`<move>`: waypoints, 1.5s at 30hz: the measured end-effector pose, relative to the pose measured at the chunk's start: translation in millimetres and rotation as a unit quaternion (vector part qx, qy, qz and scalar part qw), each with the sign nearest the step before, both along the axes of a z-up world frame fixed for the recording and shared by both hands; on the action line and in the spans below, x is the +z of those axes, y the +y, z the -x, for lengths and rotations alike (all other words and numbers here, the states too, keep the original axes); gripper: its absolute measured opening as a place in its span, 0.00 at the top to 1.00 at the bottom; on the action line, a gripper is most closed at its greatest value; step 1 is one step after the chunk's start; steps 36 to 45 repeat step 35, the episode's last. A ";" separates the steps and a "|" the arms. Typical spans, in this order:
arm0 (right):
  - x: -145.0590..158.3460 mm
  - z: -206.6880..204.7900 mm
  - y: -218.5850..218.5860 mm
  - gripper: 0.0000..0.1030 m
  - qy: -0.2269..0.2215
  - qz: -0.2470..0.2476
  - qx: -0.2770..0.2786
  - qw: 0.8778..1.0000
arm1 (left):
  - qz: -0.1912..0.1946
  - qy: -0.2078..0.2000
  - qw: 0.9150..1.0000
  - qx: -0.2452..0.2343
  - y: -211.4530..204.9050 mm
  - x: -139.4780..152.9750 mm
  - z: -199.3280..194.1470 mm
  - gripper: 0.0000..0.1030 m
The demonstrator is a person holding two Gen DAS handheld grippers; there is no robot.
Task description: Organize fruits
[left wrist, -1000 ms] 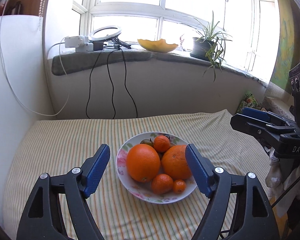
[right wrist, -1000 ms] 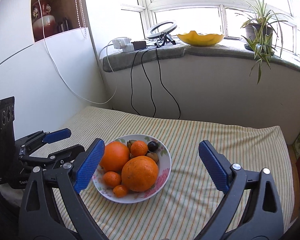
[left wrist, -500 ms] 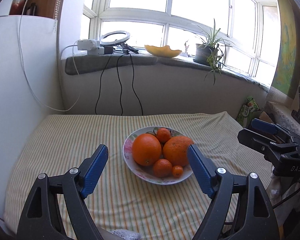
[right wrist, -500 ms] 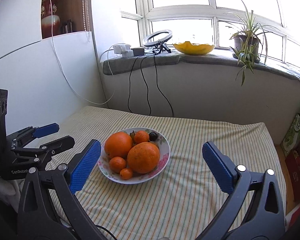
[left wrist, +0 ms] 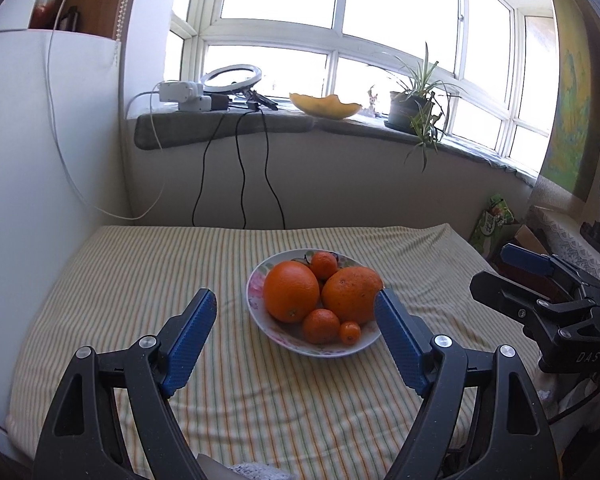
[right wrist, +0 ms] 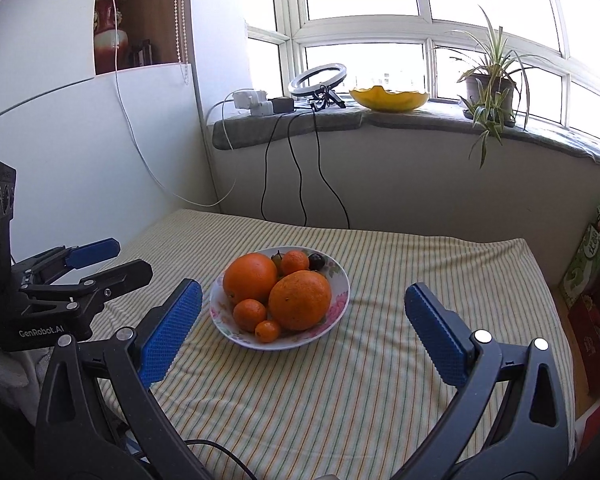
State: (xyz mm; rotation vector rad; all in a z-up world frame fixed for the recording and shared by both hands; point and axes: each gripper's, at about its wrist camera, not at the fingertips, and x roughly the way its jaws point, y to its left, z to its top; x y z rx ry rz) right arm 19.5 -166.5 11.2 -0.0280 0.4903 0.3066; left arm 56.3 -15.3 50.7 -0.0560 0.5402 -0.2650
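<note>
A floral white bowl sits on the striped cloth. It holds two big oranges, several small tangerines and a dark fruit at the back. My left gripper hovers short of the bowl, open, nothing between its blue pads. My right gripper is open wide and empty, also short of the bowl. Each gripper shows at the side of the other's view: the right gripper, the left gripper.
The striped cloth covers a table that ends at a white wall on the left and a windowsill wall behind. Black cables hang from the sill, which carries a ring light, a yellow dish and a potted plant. Boxes stand right of the table.
Both grippers have drawn back from the bowl, which now looks smaller and farther off. The right jaws have spread slightly. The fruit has not moved.
</note>
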 end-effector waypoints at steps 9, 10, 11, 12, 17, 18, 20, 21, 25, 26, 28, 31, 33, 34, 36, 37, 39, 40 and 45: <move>-3.3 4.5 4.7 0.00 0.002 0.002 0.006 1.000 | 0.000 -0.005 1.000 -0.001 0.0 -0.2 5.2 0.21; -3.6 4.9 5.2 0.00 0.002 0.003 0.007 1.000 | -0.001 -0.006 1.000 0.001 0.3 -0.4 5.3 0.21; -4.0 5.0 5.6 0.00 0.002 0.004 0.007 1.000 | -0.001 -0.007 1.000 0.003 0.6 -0.8 5.3 0.21; -4.6 4.9 5.9 0.00 0.003 0.005 0.008 1.000 | 0.000 -0.006 1.000 0.004 1.0 -1.5 5.3 0.21; -6.7 4.0 5.9 0.00 0.007 0.004 0.008 1.000 | -0.002 -0.003 1.000 0.007 2.2 -4.3 4.9 0.21; -7.0 3.8 5.7 0.00 0.007 0.004 0.008 1.000 | -0.002 -0.003 1.000 0.008 1.8 -4.5 5.0 0.21; -7.8 4.3 6.3 0.00 0.008 0.005 0.008 1.000 | -0.003 -0.004 1.000 0.007 1.6 -4.7 5.3 0.21; -8.2 4.4 6.4 0.00 0.007 0.005 0.009 1.000 | -0.003 -0.004 1.000 0.007 1.2 -4.7 5.7 0.21; -10.3 5.3 7.8 0.00 0.009 0.005 0.006 1.000 | -0.003 -0.011 1.000 0.002 -0.2 -4.0 7.4 0.21; -10.7 5.9 8.2 0.00 0.009 0.005 0.005 1.000 | -0.003 -0.013 1.000 0.002 0.3 -3.7 7.4 0.21; -11.1 5.1 7.5 0.00 0.010 0.004 0.005 1.000 | -0.001 -0.011 1.000 0.000 0.2 -3.9 7.1 0.21; -12.7 3.9 5.1 0.00 0.012 0.001 0.001 1.000 | -0.004 -0.007 1.000 -0.002 -1.4 -5.8 5.9 0.21; -13.9 2.1 2.8 0.00 0.014 -0.001 -0.003 1.000 | -0.004 -0.004 1.000 -0.003 -2.3 -7.4 5.2 0.21; -14.6 1.4 1.2 0.00 0.015 -0.002 -0.006 1.000 | -0.003 -0.002 1.000 -0.003 -2.6 -8.0 4.9 0.21; -15.4 0.0 -0.9 0.00 0.016 -0.004 -0.008 1.000 | -0.002 0.001 1.000 -0.004 -2.8 -8.5 4.7 0.21; -15.4 0.0 -0.9 0.00 0.016 -0.004 -0.008 1.000 | -0.002 0.001 1.000 -0.004 -2.8 -8.5 4.7 0.21; -15.4 0.0 -0.9 0.00 0.016 -0.004 -0.008 1.000 | -0.002 0.001 1.000 -0.004 -2.8 -8.5 4.7 0.21; -15.4 0.0 -0.9 0.00 0.016 -0.004 -0.008 1.000 | -0.002 0.001 1.000 -0.004 -2.8 -8.5 4.7 0.21; -15.4 0.0 -0.9 0.00 0.016 -0.004 -0.008 1.000 | -0.002 0.001 1.000 -0.004 -2.8 -8.5 4.7 0.21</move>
